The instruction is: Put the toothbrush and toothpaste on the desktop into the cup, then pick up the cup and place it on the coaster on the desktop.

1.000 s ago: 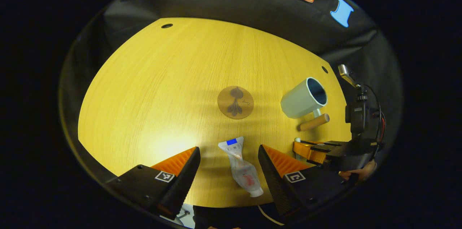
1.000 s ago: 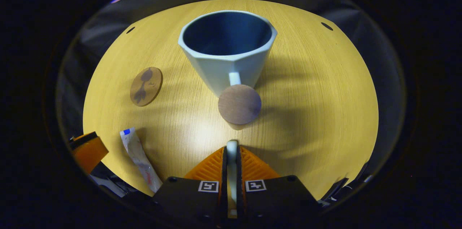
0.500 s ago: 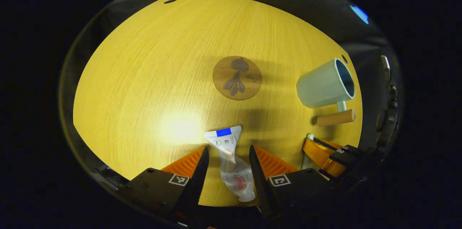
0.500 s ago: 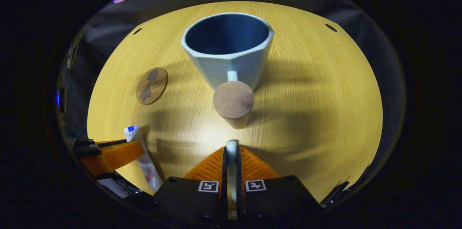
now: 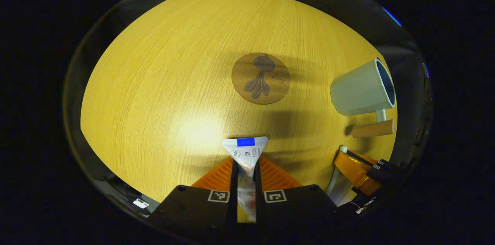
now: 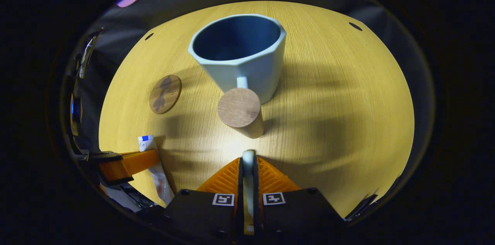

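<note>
My left gripper [image 5: 246,167] is shut on the white toothpaste tube [image 5: 246,149], whose flat blue-marked end sticks out past the fingers just over the desk. My right gripper [image 6: 248,160] is shut on the white toothbrush [image 6: 248,171], a thin handle running between its orange fingers. Ahead of the right gripper stands the pale blue cup [image 6: 239,53] with its round wooden handle [image 6: 239,109] pointing at me. In the left gripper view the cup [image 5: 361,90] is at the right and the round wooden coaster [image 5: 260,78] lies straight ahead. The coaster [image 6: 165,89] sits left of the cup.
The yellow wooden desktop [image 5: 154,82] has small dark holes near its far edge. In the right gripper view the left gripper [image 6: 127,164] with the toothpaste tube [image 6: 154,167] shows at the lower left. The right gripper [image 5: 357,167] appears at the lower right of the left gripper view.
My left gripper has come down around the toothpaste tube and shut on it. The right gripper stayed shut on the toothbrush and drifted slightly; the cup looks a little farther left.
</note>
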A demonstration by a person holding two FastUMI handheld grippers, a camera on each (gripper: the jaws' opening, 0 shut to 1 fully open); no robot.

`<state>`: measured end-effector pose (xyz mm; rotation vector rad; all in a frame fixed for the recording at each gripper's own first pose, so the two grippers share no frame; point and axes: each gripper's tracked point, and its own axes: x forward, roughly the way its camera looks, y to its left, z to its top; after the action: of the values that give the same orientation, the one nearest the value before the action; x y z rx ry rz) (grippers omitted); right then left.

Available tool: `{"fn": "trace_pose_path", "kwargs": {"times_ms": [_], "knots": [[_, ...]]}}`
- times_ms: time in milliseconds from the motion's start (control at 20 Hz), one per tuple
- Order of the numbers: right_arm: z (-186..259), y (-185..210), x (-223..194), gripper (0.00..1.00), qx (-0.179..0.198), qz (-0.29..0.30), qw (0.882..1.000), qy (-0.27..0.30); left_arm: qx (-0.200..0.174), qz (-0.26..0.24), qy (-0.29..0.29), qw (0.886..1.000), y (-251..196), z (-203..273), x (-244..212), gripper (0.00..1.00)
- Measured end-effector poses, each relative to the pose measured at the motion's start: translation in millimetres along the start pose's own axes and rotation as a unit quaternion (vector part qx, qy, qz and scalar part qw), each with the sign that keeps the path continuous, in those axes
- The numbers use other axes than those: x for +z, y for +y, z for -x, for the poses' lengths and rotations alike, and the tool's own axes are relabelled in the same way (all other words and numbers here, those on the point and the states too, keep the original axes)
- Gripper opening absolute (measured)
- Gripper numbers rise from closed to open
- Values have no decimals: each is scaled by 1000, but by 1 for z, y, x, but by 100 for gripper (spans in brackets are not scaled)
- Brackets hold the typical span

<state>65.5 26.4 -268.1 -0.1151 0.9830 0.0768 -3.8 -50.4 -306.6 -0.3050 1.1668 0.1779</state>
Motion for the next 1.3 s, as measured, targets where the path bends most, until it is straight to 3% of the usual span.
{"fn": "trace_pose_path", "kwargs": {"times_ms": [300,450,650,850,1050,1150,1300], "knots": [[1,1,2,10,23,-13,999,-24,-79,26,-21,996,-14,6,4,2],[7,-9,-2,10,23,-21,998,-49,-90,19,-58,994,-11,16,15,2],[44,-19,9,8,30,-52,990,-129,-120,9,-109,987,-17,47,31,2],[106,-34,41,9,33,-89,964,-247,-154,-9,-167,974,-22,80,58,2],[176,-40,83,9,63,-120,928,-347,-181,-35,-234,955,-30,105,84,2],[207,-46,102,9,68,-119,911,-389,-196,-58,-279,938,-39,122,104,2],[249,-41,138,9,83,-114,879,-455,-220,-101,-358,902,-58,149,135,2]]}}
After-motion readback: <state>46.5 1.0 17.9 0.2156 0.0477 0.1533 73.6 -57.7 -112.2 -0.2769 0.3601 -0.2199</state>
